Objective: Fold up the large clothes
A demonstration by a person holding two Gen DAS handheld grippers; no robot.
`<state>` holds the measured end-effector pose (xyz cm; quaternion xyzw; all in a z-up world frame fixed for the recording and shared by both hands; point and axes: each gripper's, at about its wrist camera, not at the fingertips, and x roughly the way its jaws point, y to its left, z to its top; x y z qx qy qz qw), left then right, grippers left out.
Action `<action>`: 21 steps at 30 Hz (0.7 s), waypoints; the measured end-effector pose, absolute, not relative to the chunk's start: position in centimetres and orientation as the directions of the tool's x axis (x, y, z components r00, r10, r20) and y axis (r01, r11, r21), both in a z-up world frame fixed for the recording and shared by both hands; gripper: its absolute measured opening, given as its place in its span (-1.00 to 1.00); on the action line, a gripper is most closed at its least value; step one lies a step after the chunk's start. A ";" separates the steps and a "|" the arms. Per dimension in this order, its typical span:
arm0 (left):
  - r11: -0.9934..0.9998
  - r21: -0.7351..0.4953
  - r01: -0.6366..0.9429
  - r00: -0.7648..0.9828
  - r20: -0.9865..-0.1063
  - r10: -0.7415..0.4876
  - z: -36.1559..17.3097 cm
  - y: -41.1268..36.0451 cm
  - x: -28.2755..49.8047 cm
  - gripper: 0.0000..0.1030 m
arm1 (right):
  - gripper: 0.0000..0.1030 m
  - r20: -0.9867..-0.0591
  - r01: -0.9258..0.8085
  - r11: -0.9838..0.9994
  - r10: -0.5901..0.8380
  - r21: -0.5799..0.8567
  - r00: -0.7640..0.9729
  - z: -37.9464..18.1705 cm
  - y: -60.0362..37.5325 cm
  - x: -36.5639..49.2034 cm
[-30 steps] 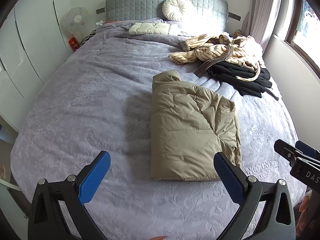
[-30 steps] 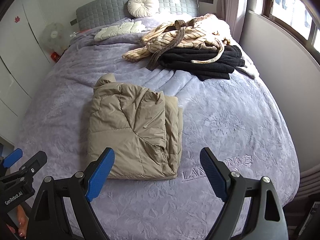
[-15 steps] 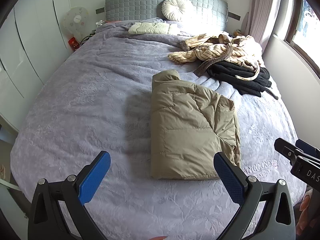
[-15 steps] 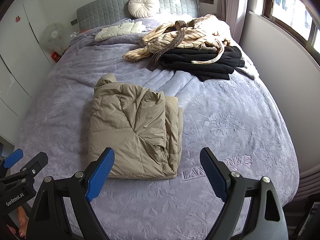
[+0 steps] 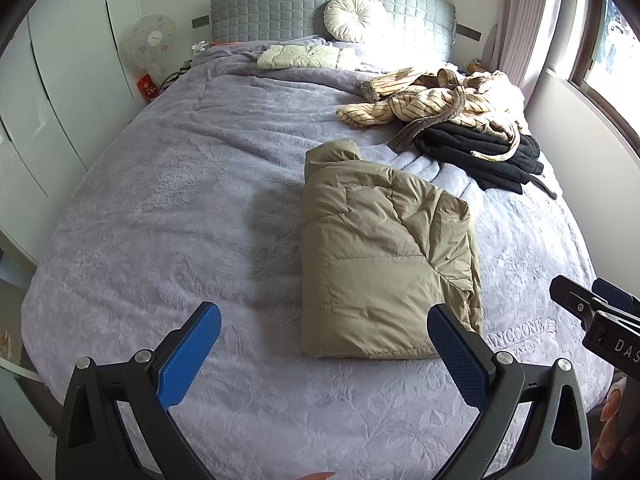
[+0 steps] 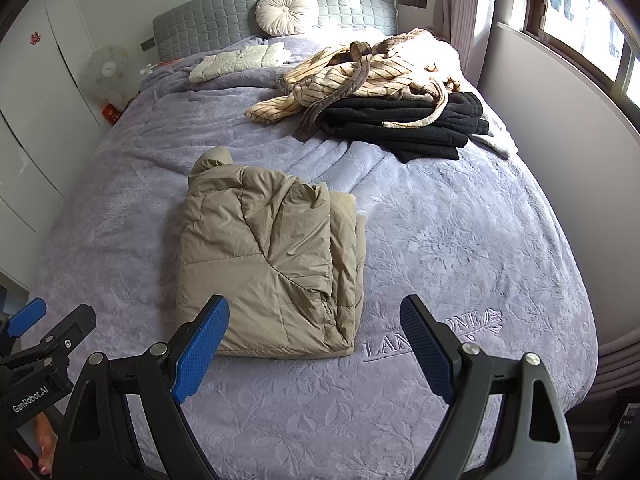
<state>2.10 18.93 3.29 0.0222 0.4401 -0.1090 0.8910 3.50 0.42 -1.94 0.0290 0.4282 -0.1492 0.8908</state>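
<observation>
With both tools held low over the foot of the bed (image 5: 140, 200), the left gripper (image 5: 324, 354) has its blue-padded fingers (image 5: 188, 354) spread wide and released, nothing between them. Same story on the right gripper (image 6: 314, 346): fingers (image 6: 202, 342) splayed apart over the bedspread, grasping nothing at all.

And there's the khaki puffer jacket (image 5: 384, 256), folded into a neat rectangular bundle, lying flat on the lavender bedspread (image 6: 460, 240) near the middle of the bed, collar end pointing toward the headboard (image 5: 280, 8). From the right wrist view the jacket (image 6: 272, 268) sits just ahead of the left-hand finger, its layered open edges on the side facing the embroidered lettering (image 6: 432, 338) stitched into the cover.

Further up, well apart from the jacket, a striped beige robe (image 5: 432, 100) is heaped loosely on top of a stack of dark folded clothes (image 5: 484, 152) by the window side. A cream quilted item (image 5: 298, 56) lies near the headboard, and a round white cushion (image 5: 352, 16) leans against it. A fan (image 5: 150, 46) stands beside the wardrobe wall. The right gripper's edge (image 5: 600, 320) peeks into the left wrist view.
</observation>
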 end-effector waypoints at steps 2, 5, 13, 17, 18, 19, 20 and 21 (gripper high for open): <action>0.975 -0.057 0.214 0.589 -0.789 -0.175 3.3 18.9 2.1 1.00 | 0.73 -0.771 0.292 0.954 -0.241 -0.075 0.589 -2.0 0.5 3.5; 0.975 -0.056 0.213 0.590 -0.788 -0.175 3.3 19.0 2.1 1.00 | 0.73 -0.771 0.291 0.954 -0.241 -0.076 0.590 -2.0 0.5 3.5; 0.976 -0.055 0.211 0.591 -0.788 -0.173 3.3 19.0 2.1 1.00 | 0.73 -0.771 0.292 0.953 -0.243 -0.077 0.588 -2.0 0.6 3.5; 0.976 -0.055 0.211 0.591 -0.788 -0.173 3.3 19.0 2.1 1.00 | 0.73 -0.771 0.293 0.953 -0.243 -0.076 0.588 -2.0 0.6 3.6; 0.976 -0.055 0.211 0.591 -0.788 -0.172 3.3 19.0 2.0 1.00 | 0.73 -0.771 0.293 0.953 -0.242 -0.076 0.588 -2.0 0.6 3.5; 0.976 -0.054 0.209 0.592 -0.788 -0.171 3.3 19.0 2.0 1.00 | 0.73 -0.771 0.292 0.953 -0.243 -0.077 0.589 -2.0 0.6 3.5; 0.977 -0.054 0.208 0.592 -0.788 -0.169 3.3 19.0 2.0 1.00 | 0.73 -0.771 0.293 0.953 -0.243 -0.077 0.588 -2.0 0.6 3.5; 0.977 -0.053 0.207 0.593 -0.788 -0.168 3.3 19.0 2.0 1.00 | 0.73 -0.771 0.294 0.953 -0.243 -0.076 0.589 -2.0 0.7 3.5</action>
